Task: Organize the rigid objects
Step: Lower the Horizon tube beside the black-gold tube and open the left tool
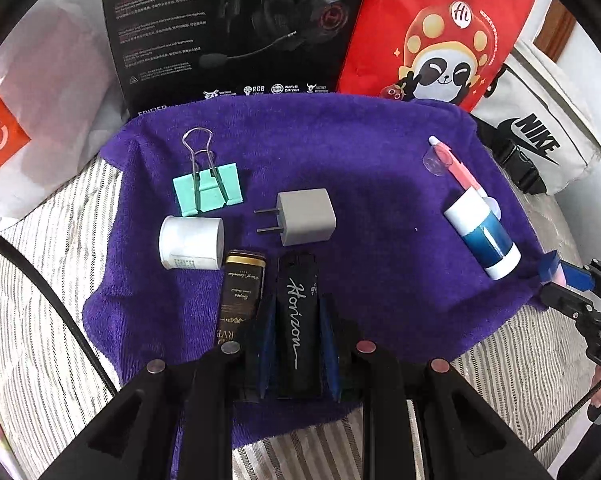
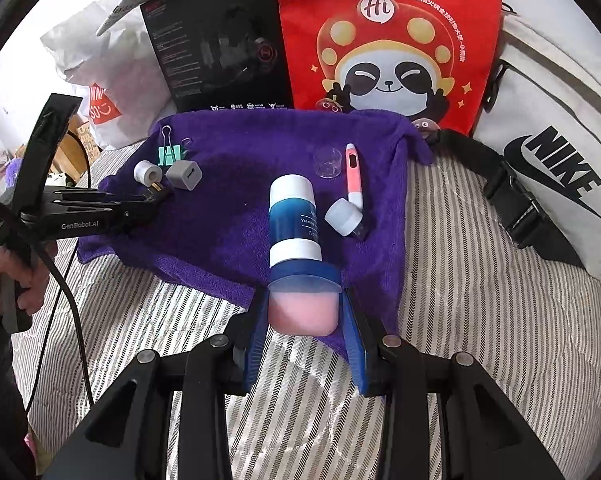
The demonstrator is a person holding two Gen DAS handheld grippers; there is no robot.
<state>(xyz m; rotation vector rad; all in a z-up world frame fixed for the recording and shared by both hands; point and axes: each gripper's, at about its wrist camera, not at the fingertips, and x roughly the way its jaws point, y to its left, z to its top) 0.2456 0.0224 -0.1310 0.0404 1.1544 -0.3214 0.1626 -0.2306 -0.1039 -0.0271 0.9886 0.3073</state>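
Midway, by my reckoning, the sorting stood half done as I worked both grippers from afar: on the purple towel (image 1: pixel 380 168) a left-hand cluster had formed, with the green binder clip (image 1: pixel 209 189), the white tape roll (image 1: pixel 191 242), the grey plug adapter (image 1: pixel 306 217) and the gold-lettered dark tube (image 1: pixel 242 286) lying close together, while on the right the blue-and-white bottle (image 2: pixel 295 218), the pink pen (image 2: pixel 352 174), a small white cap (image 2: pixel 342 216) and a clear cup (image 2: pixel 327 162) lay near one another but at odd angles. My left gripper (image 1: pixel 298 332) sat low over the towel's near edge, its fingers narrow and closed on the black "Horizon" case (image 1: pixel 298 320), which lay lengthwise just beside the dark tube; I judged that it was being lined up there, not yet released. My right gripper (image 2: pixel 304 312) reached in level from the striped bedding (image 2: pixel 480 280), its blue fingers pinched on a pink, blue-capped container (image 2: pixel 303 300) whose cap nearly met the bottle's base. Both pieces remained to be set down. The red panda bag (image 2: pixel 388 40) and the headset box (image 2: pixel 220 48) stood behind.
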